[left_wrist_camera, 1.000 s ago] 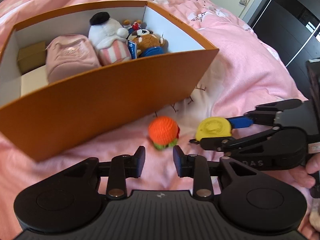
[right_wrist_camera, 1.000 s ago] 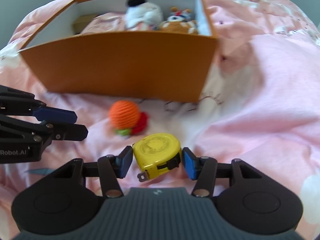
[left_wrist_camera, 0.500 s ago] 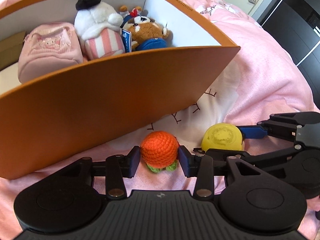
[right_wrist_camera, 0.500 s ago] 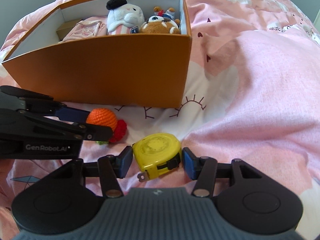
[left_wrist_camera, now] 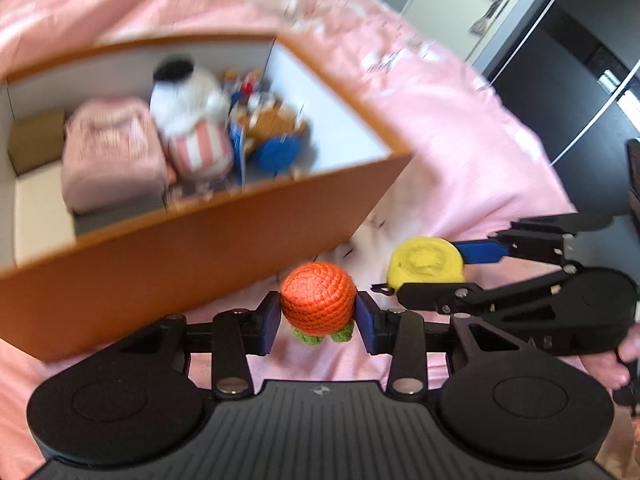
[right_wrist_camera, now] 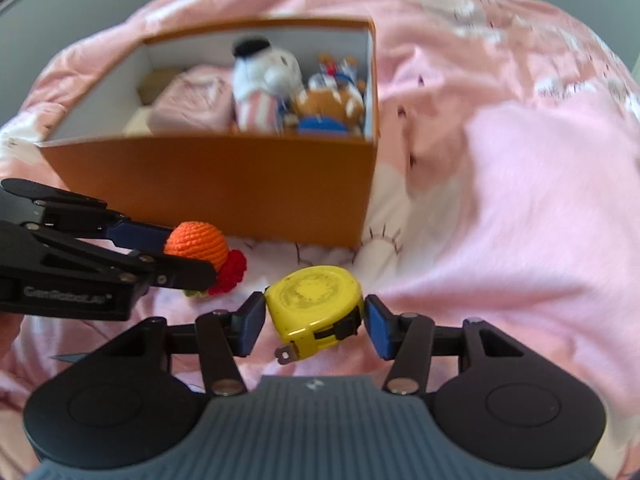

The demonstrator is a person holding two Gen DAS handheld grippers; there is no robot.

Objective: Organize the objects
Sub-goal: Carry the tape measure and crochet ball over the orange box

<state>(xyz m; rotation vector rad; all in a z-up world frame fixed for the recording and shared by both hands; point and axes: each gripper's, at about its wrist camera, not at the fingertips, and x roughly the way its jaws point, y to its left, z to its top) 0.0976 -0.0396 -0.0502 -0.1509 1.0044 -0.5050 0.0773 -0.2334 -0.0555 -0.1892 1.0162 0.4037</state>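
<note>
An orange crochet toy (left_wrist_camera: 318, 300) with green and red trim sits between the blue pads of my left gripper (left_wrist_camera: 318, 318); the jaws are closing and both pads press its sides. The right wrist view shows the toy (right_wrist_camera: 198, 240) held off the pink bedspread in the left gripper (right_wrist_camera: 188, 256). My right gripper (right_wrist_camera: 314, 326) is shut on a yellow tape measure (right_wrist_camera: 316, 308), with its metal hook pointing back toward the camera. In the left wrist view the tape measure (left_wrist_camera: 426, 258) and the right gripper (left_wrist_camera: 432, 276) are just right of the toy.
An open orange box (left_wrist_camera: 200, 248) stands on the bed just beyond both grippers. It holds a pink pouch (left_wrist_camera: 112, 152), a white striped plush (left_wrist_camera: 192, 120), a brown bear plush (right_wrist_camera: 328, 104) and a small cardboard box (left_wrist_camera: 34, 140). Pink bedspread (right_wrist_camera: 520, 200) stretches to the right.
The left gripper moved up to the crochet toy, took it between its pads and rose with it. The right gripper kept its hold on the tape measure and rose a little.
</note>
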